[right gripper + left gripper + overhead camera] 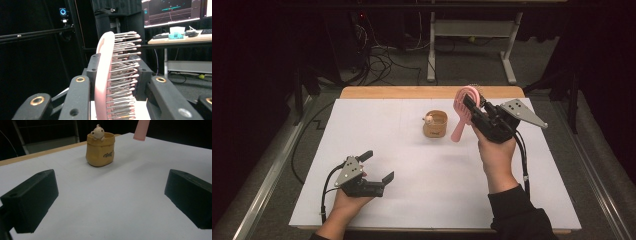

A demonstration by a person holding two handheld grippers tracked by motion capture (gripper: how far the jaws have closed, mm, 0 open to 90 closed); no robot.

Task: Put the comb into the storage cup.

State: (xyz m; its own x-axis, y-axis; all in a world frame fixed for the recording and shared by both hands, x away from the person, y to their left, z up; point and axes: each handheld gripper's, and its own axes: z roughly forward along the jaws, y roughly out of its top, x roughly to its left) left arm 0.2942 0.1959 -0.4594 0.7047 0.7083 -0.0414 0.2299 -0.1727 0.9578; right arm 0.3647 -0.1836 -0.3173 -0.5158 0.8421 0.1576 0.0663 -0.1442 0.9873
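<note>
A pink hairbrush [460,112] is lifted off the white table, its handle hanging down and left toward a tan pouch-shaped cup [435,124] with a small bear figure on its rim. My right gripper [471,104] is shut on the brush head; in the right gripper view the pink head and its bristles [113,75] stand between the jaws. My left gripper [377,166] rests near the table's front left, open, with nothing between its fingers. From the left gripper view the cup [99,149] stands ahead and the brush handle tip [141,130] hangs above the table.
The white sheet [412,170] covers a wooden table [387,92]. Beyond its far edge are cables and a table frame [472,45] on the floor. A desk with monitors [175,12] is in the background of the right gripper view.
</note>
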